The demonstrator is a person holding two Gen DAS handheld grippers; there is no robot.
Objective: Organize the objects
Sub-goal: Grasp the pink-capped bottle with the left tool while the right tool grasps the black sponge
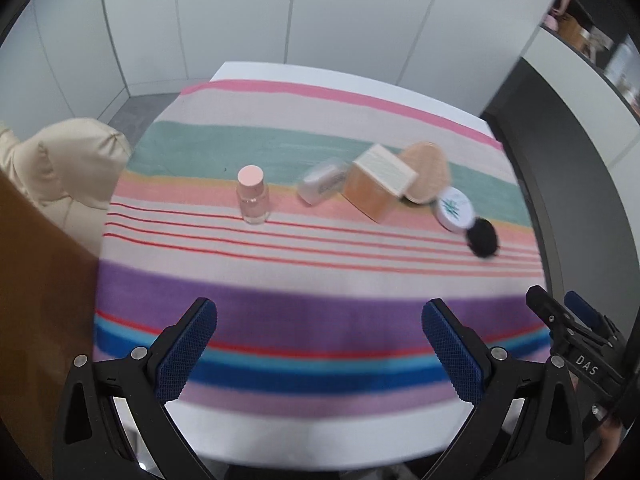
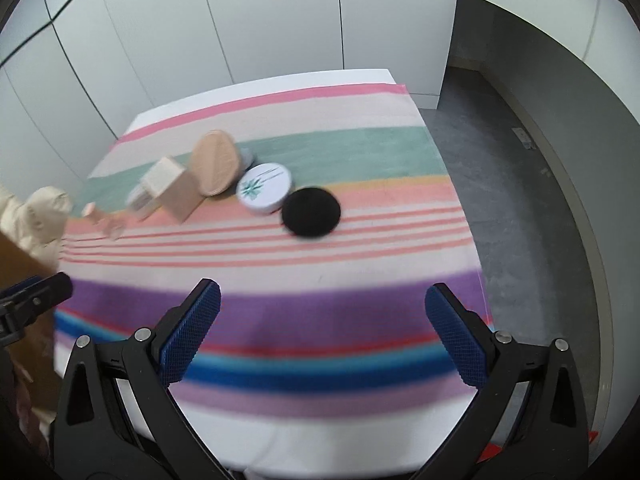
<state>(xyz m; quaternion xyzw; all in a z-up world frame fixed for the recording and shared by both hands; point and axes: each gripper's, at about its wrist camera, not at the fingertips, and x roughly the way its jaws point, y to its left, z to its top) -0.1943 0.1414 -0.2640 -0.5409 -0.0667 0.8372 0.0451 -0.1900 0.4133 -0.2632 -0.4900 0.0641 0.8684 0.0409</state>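
Note:
On the striped cloth (image 1: 320,272) stand a small clear bottle with a pink cap (image 1: 251,194), a silver-white packet (image 1: 323,181), a tan box with a pale lid (image 1: 376,186), a peach oval puff (image 1: 426,172), a round white tin with a green leaf print (image 1: 456,210) and a black round disc (image 1: 483,237). The right wrist view shows the box (image 2: 176,192), puff (image 2: 216,162), tin (image 2: 264,188) and disc (image 2: 311,212). My left gripper (image 1: 320,348) is open and empty above the cloth's near edge. My right gripper (image 2: 322,336) is open and empty too.
A cream padded chair (image 1: 60,168) and a brown cardboard surface (image 1: 36,300) stand at the left. White wall panels (image 1: 320,12) lie beyond the table. Grey floor (image 2: 520,200) drops off to the right. The right gripper's body (image 1: 576,340) shows at the left view's right edge.

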